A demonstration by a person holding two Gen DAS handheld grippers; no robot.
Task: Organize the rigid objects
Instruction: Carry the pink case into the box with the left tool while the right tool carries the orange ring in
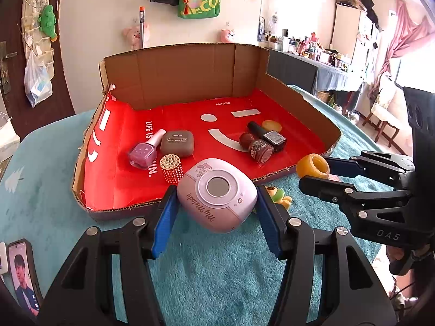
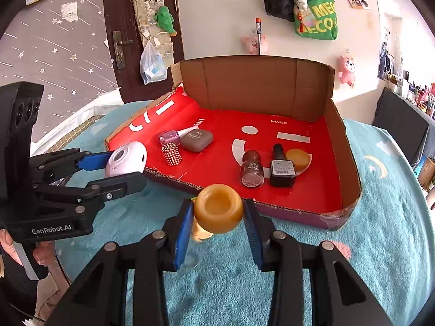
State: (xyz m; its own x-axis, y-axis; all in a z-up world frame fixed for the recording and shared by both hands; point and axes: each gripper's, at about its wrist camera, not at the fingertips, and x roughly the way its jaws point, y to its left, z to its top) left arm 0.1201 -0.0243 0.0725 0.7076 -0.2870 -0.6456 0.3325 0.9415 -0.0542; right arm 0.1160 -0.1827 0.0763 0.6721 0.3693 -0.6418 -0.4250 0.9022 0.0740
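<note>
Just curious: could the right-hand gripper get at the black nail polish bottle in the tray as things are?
Probably not yet. The right gripper is shut on an amber ring, so its jaws are occupied. The path to the black bottle looks free over the tray's low front edge.

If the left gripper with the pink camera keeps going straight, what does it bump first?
Probably the sparkly red tube, standing just inside the box ahead of the camera; depth is unclear.

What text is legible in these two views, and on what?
"MINISO": red liner of the cardboard tray.
"LIFE IS": same liner, rest hidden.
"My Melody": lilac device in the left gripper.
"novo EYE SHADOW": brown compact.
"DAS": right gripper's body.
"GenRobot.AI": left gripper's body.
"MEC", "ECO": green tote bag, cut off.
Black bottle's label: too small.
</note>
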